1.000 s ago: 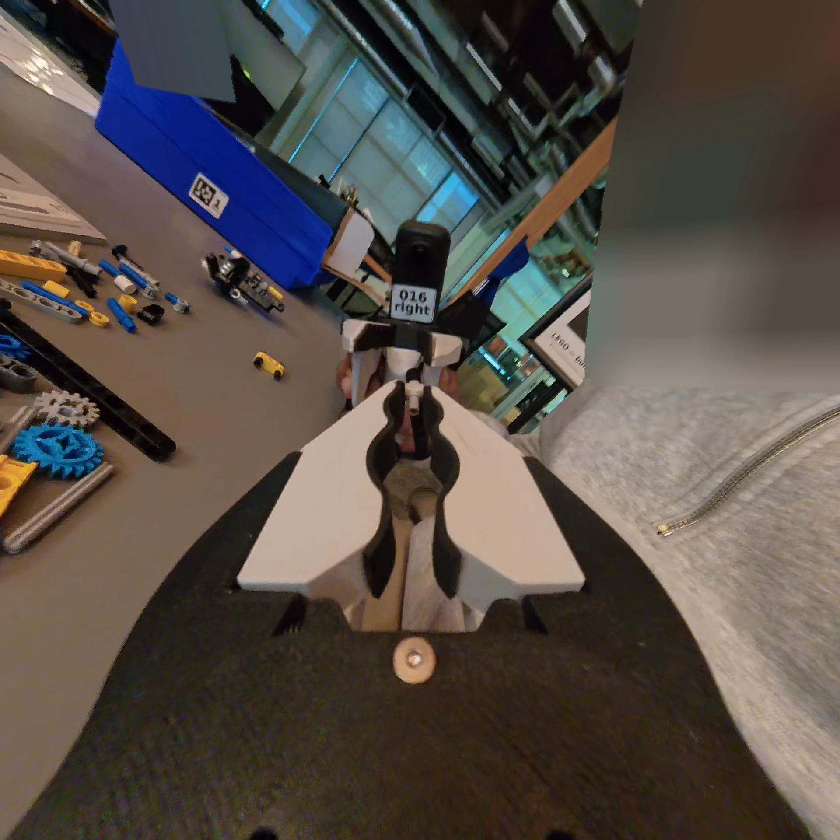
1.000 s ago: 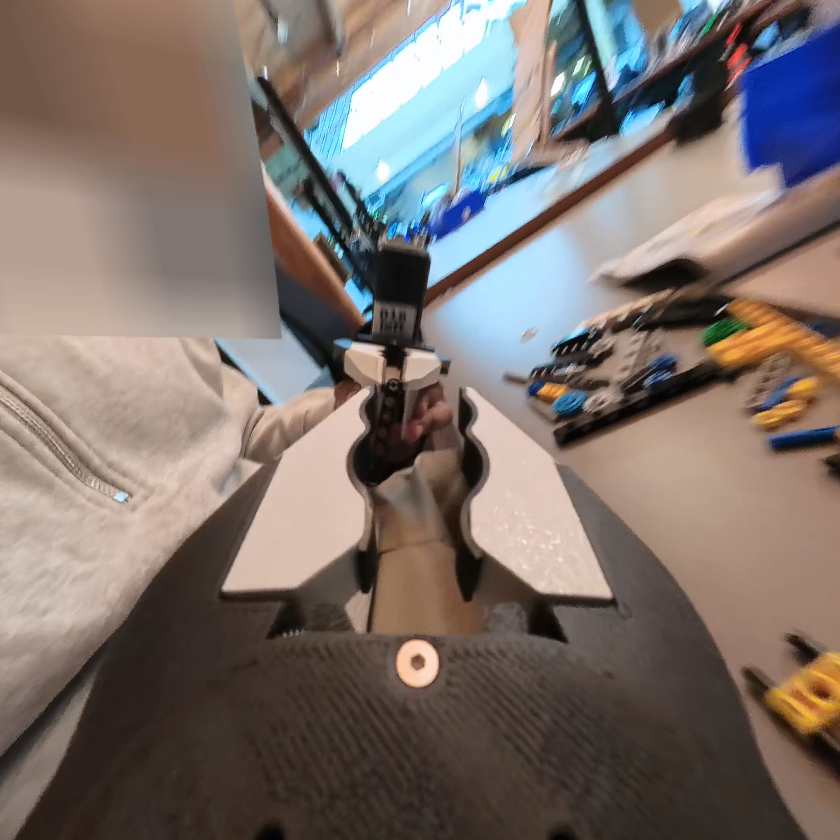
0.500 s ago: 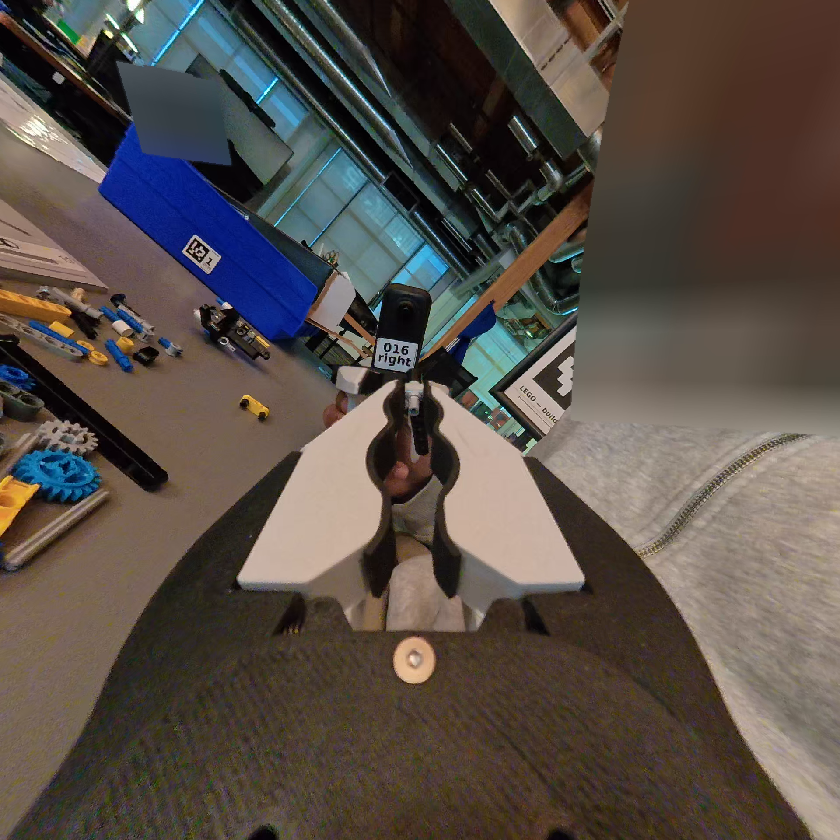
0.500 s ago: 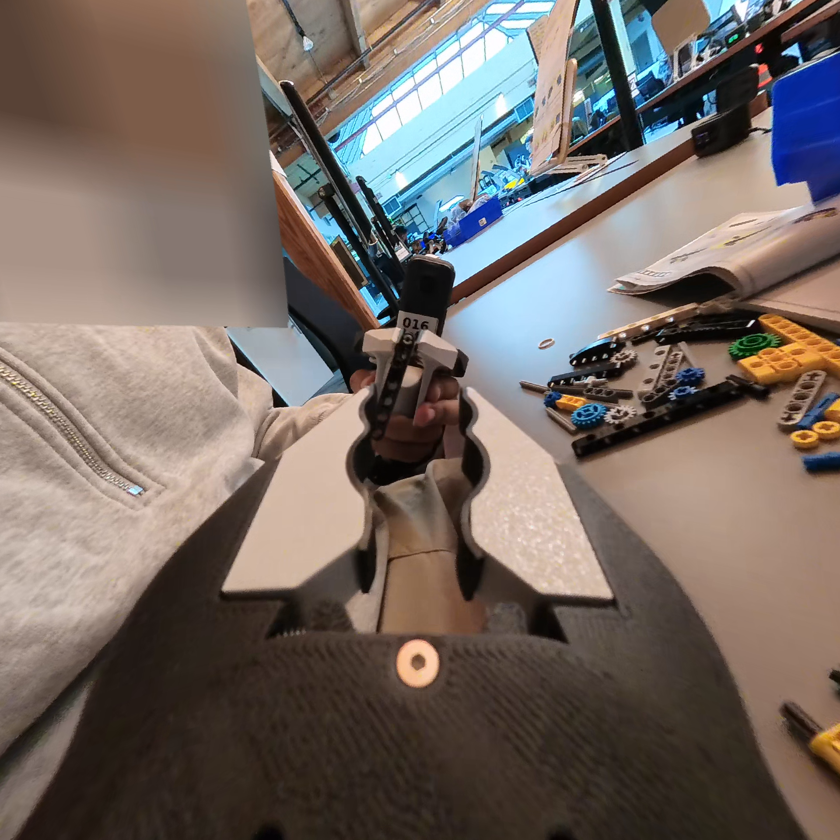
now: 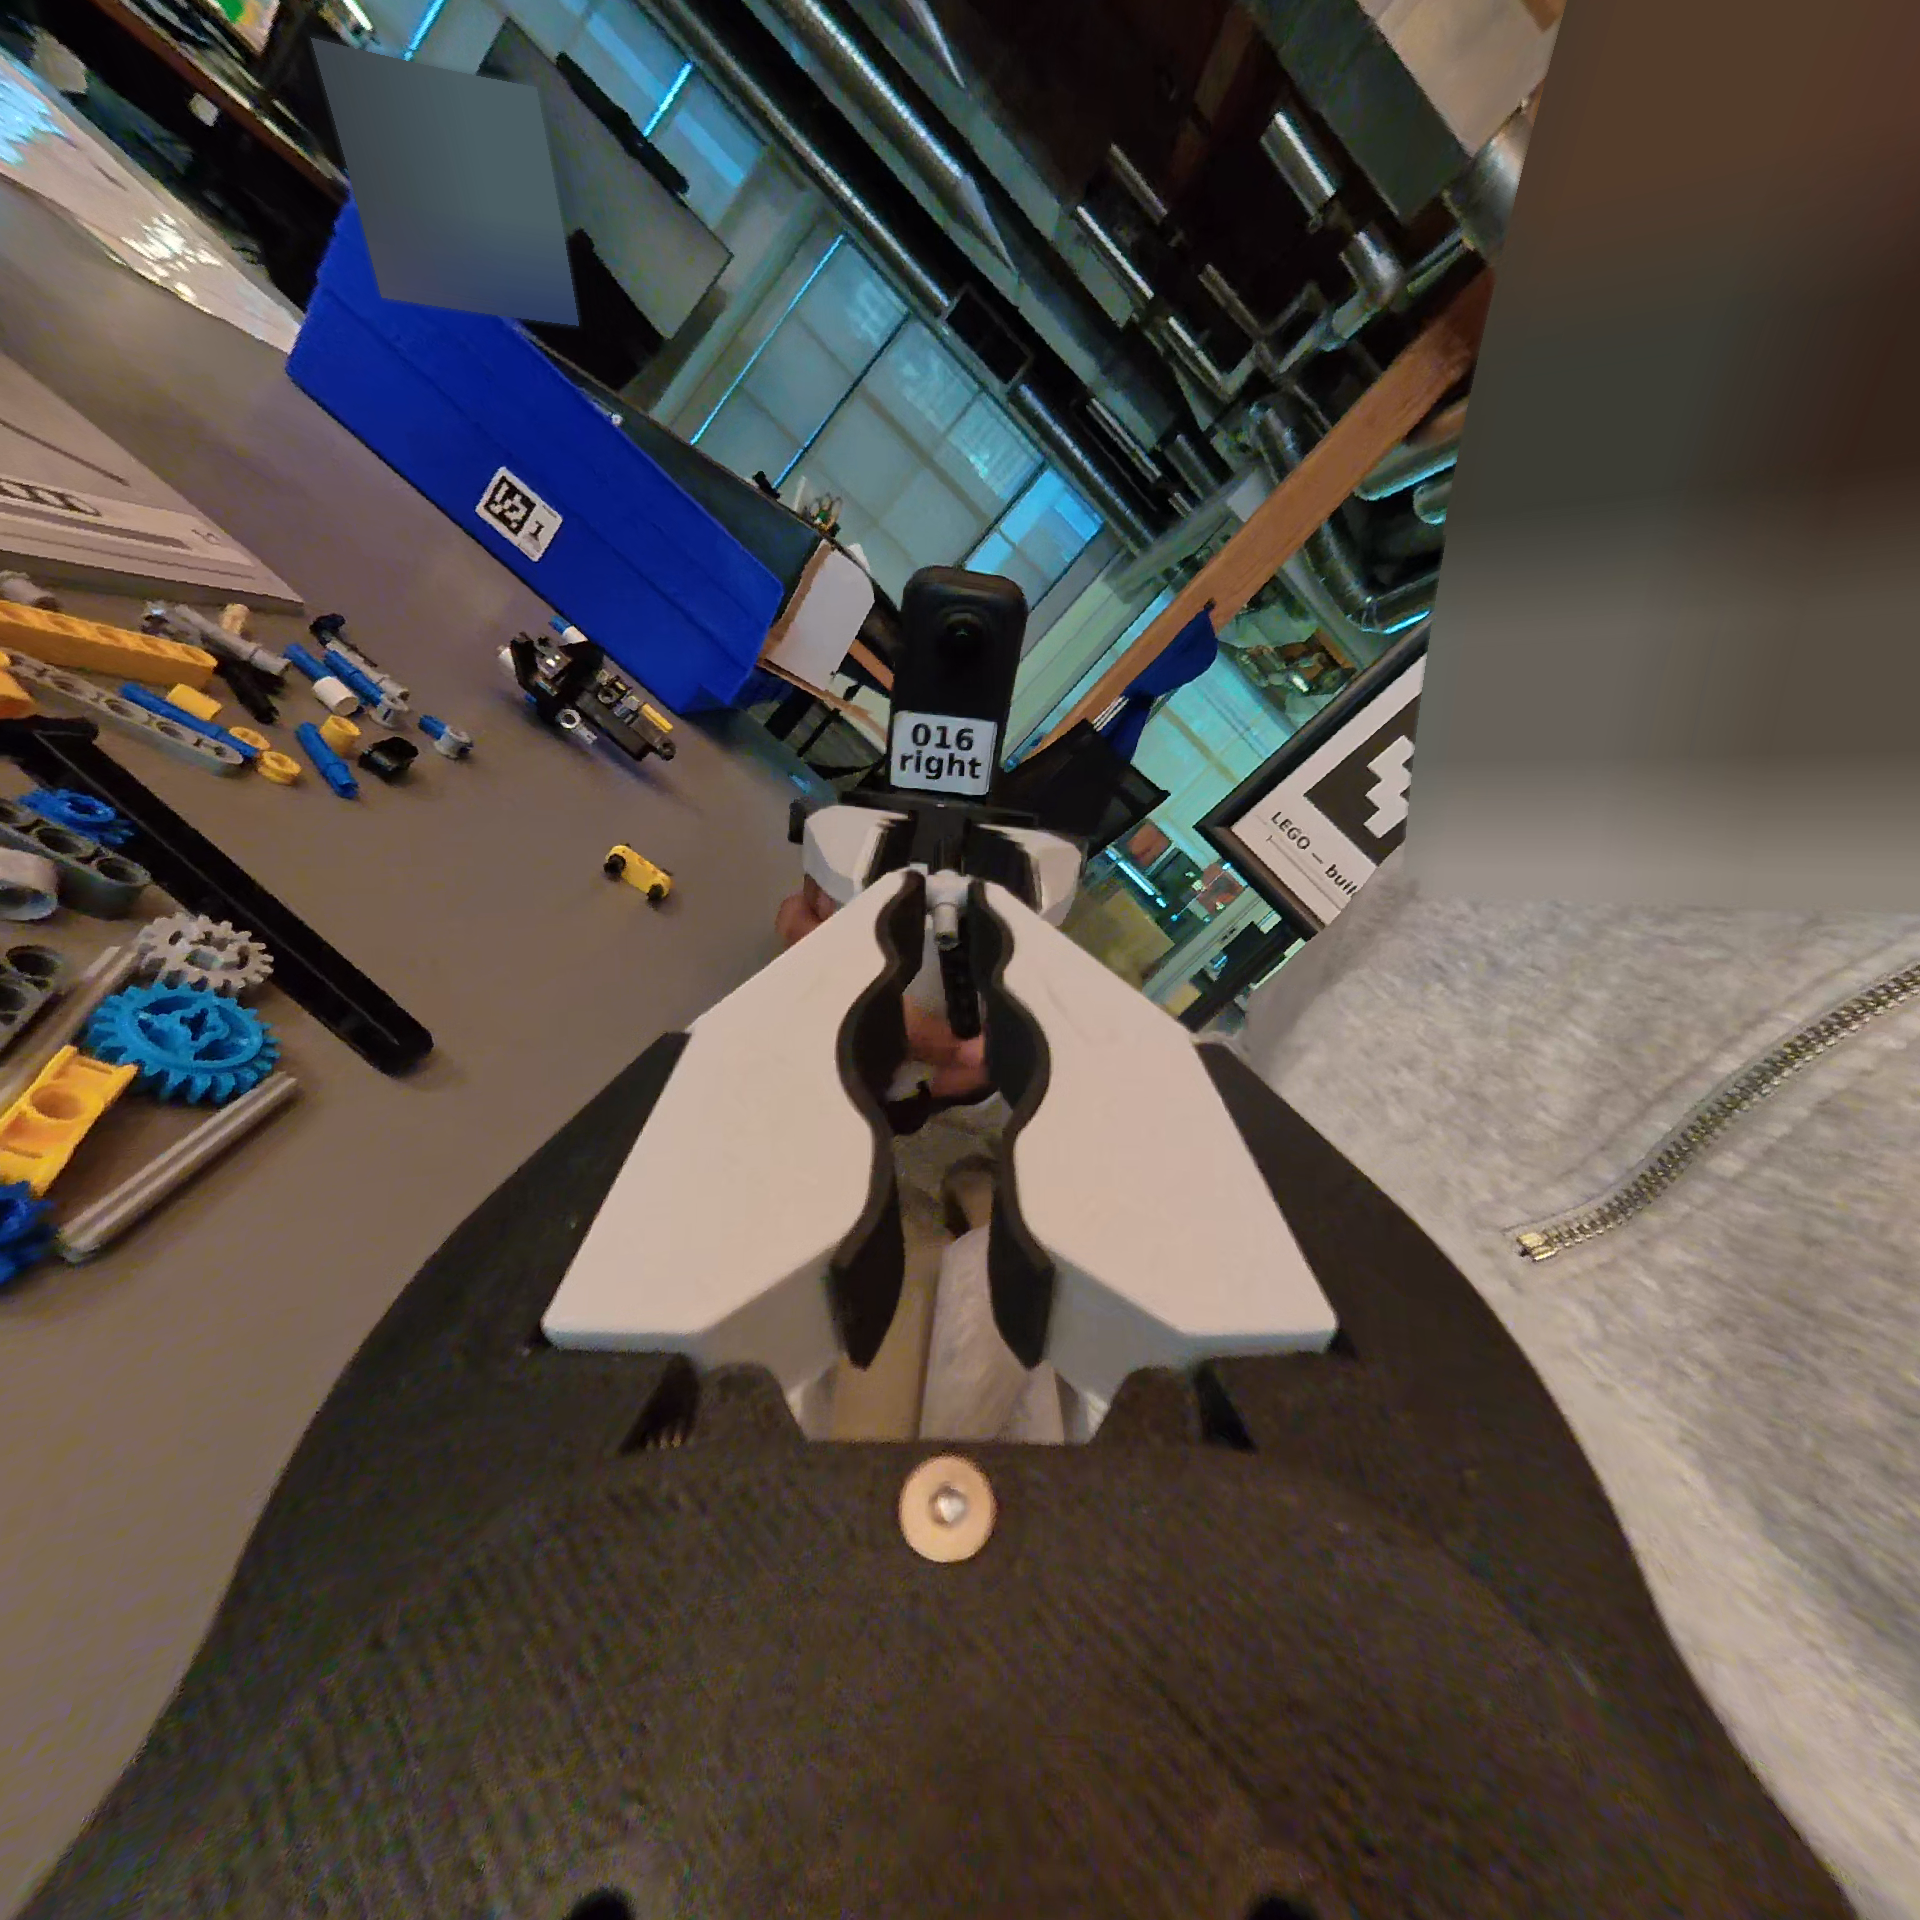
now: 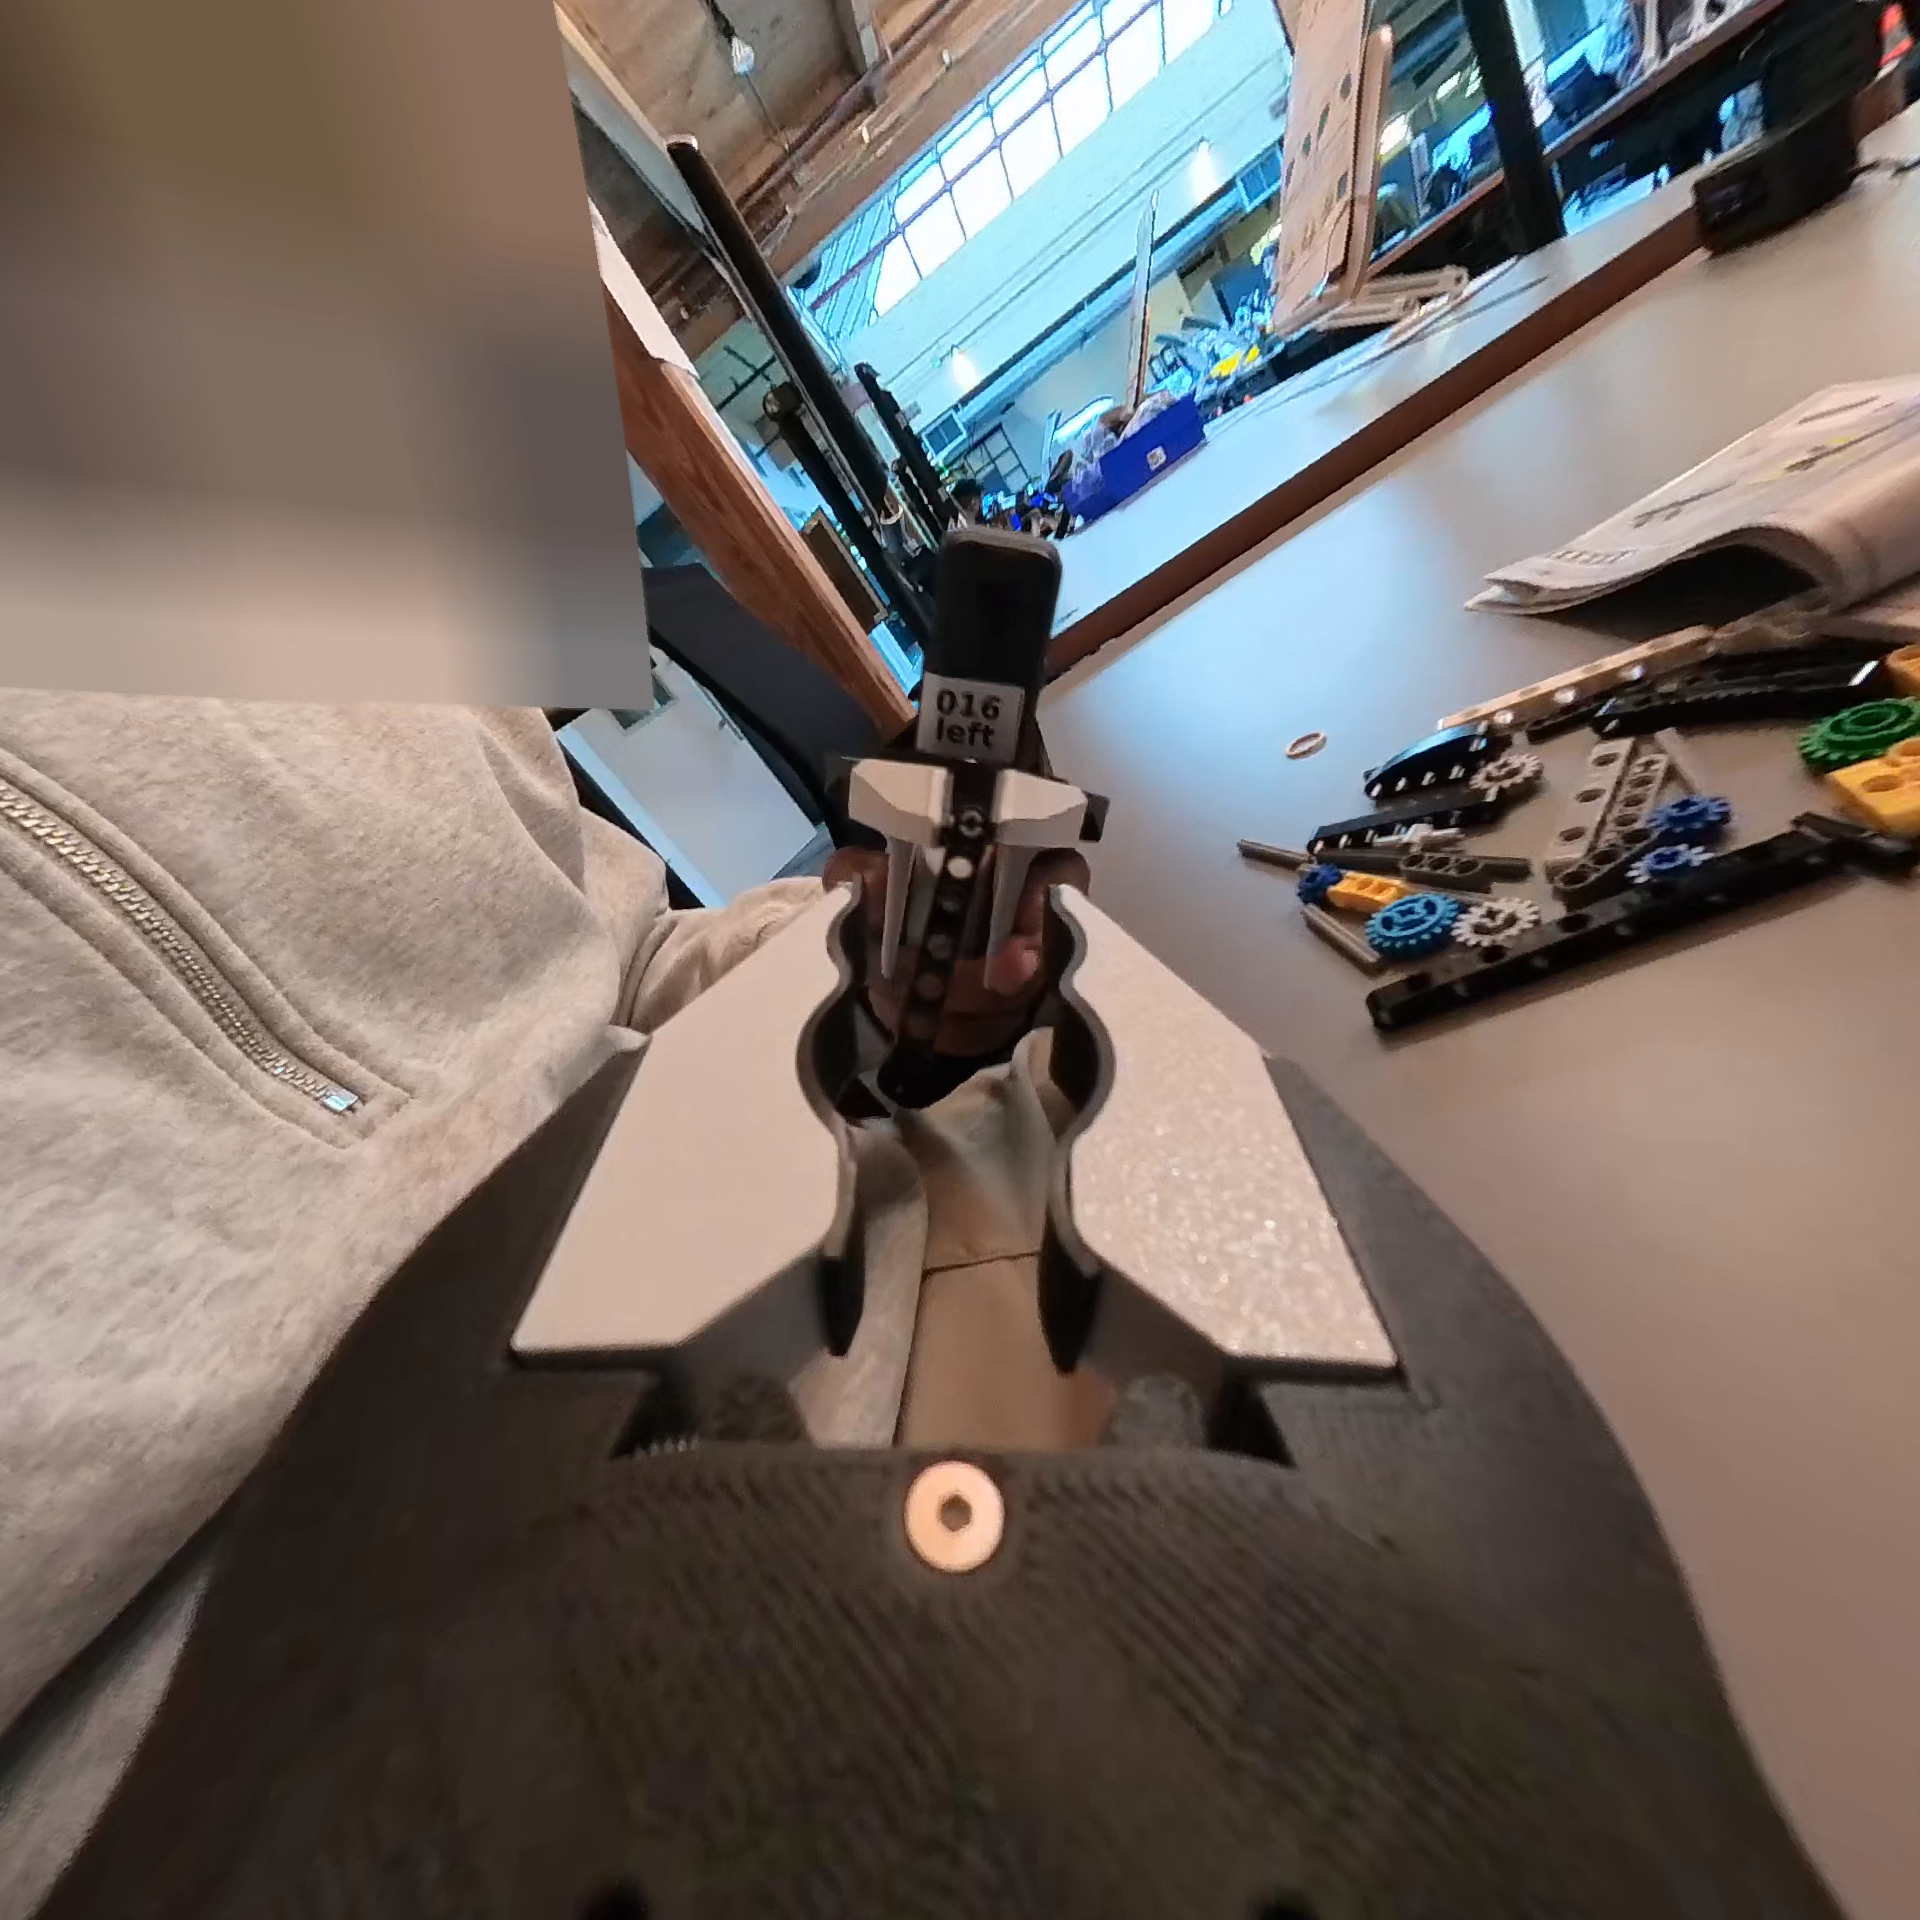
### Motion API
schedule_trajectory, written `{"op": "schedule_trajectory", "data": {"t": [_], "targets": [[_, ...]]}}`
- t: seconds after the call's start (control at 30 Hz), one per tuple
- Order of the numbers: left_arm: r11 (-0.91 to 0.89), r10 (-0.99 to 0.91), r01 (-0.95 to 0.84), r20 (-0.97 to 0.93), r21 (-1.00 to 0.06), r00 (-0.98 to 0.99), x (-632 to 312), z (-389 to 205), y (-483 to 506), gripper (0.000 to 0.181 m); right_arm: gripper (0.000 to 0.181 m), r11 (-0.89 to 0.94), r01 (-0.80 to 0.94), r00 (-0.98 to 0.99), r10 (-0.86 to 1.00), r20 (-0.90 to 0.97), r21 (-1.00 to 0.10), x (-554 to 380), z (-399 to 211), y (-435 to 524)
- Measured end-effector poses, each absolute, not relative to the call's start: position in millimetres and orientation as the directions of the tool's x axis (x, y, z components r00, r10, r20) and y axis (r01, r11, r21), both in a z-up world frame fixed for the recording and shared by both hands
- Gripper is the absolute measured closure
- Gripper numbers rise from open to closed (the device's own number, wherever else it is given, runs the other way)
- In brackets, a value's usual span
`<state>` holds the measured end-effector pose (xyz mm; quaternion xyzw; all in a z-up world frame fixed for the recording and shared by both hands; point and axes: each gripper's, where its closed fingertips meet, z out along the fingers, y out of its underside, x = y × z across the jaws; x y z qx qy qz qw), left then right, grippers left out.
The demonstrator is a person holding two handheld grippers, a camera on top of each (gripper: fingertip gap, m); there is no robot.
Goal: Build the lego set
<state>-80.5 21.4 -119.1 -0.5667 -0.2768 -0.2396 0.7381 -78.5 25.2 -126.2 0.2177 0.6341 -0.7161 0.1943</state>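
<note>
My left gripper is shut on a black beam with holes, held upright in the air in front of a person's grey zip top. A small grey pin sits at the beam's top end. In the right wrist view the left gripper faces me with the beam between its fingers. My right gripper is open and empty, its tips close to either side of the beam. It also shows in the left wrist view, just beyond the left tips.
Loose parts lie on the grey table: a blue gear, a long black beam, a yellow beam, a small assembly. A blue bin stands behind. A booklet lies at the far right. The grippers are tip to tip, or close to it. My right gripper's tips are some 11 centimetres from the blue gear. My right wrist view looks at it from another angle.
Both grippers have tilted upward while staying tip to tip. The right wrist view was blurred by motion and is now steady. The left keeps its hold on the black beam.
</note>
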Motion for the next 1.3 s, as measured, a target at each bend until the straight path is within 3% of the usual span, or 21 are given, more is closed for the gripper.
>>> {"op": "schedule_trajectory", "data": {"t": [0.43, 1.3], "targets": [[0.243, -0.033, 0.665, 0.679, -0.706, 0.733, -80.8, -119.1, 21.6, 0.176, 0.163, -0.088, 0.557, -0.83, -0.022, -0.558, -0.826, -73.3, -130.0, 22.3], [0.272, -0.048, 0.673, 0.689, -0.688, 0.723, -83.1, -115.6, 18.8, 0.176, 0.167, -0.075, 0.552, -0.834, -0.023, -0.552, -0.831, -71.0, -131.3, 17.1]]}}
